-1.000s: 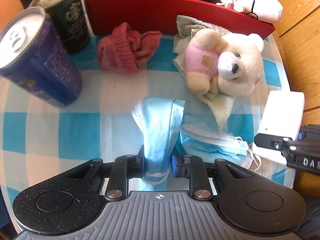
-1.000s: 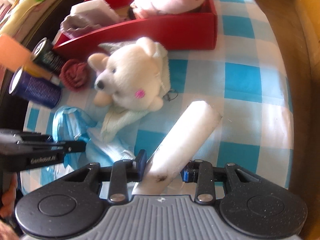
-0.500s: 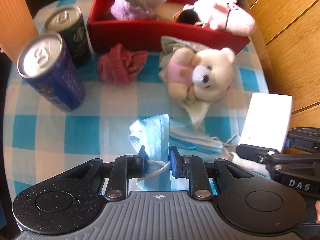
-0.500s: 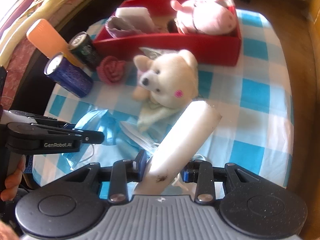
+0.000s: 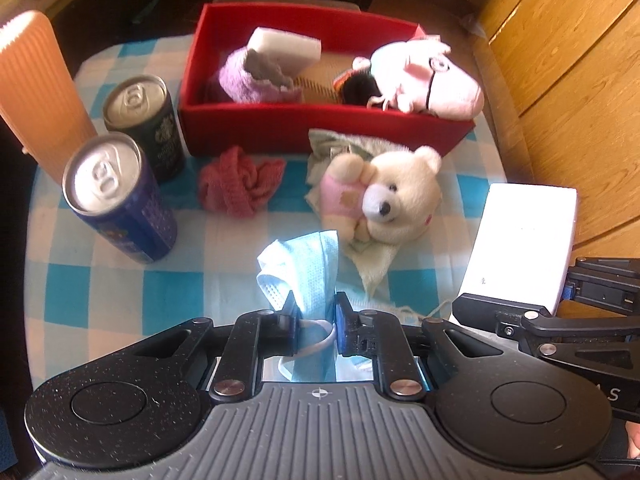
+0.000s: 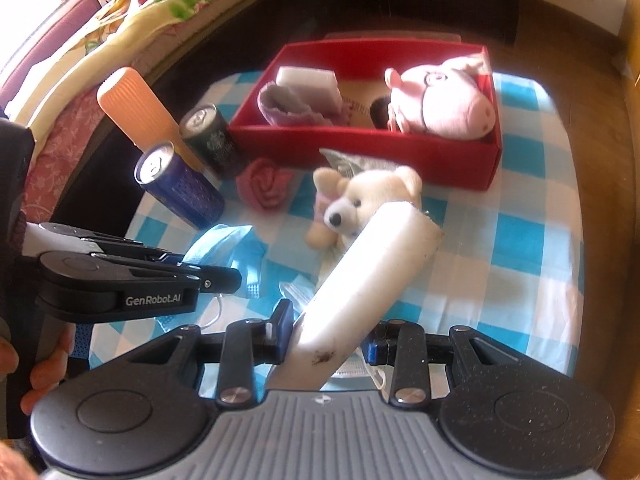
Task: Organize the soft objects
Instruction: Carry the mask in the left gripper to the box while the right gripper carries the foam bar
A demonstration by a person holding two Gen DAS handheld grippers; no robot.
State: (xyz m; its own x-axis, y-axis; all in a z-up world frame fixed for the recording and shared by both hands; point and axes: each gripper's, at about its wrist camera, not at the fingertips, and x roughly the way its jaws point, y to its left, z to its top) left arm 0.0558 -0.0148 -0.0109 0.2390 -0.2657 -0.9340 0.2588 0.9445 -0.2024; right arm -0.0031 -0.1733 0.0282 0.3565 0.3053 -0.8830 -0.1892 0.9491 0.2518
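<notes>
- My right gripper [image 6: 326,338] has its fingers [image 6: 283,330] clamped on a white sponge block [image 6: 370,280], which tilts up to the right.
- I see the left gripper [image 6: 224,278] at the left, pinching a blue face mask [image 6: 224,244].
- Beyond, on the checked tabletop [image 6: 520,232], a white teddy bear [image 6: 360,196] lies just before the red box [image 6: 400,152], which holds a pink pig toy [image 6: 444,106].
- Two cans [image 6: 180,188] stand left.

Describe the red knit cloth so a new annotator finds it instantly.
Start at the red box at the far side of the checked table. Just in front of its near wall, between the dark green can and the white teddy, lies the red cloth. It is the only crumpled dark red knit lump on the table, apart from both neighbours.
</notes>
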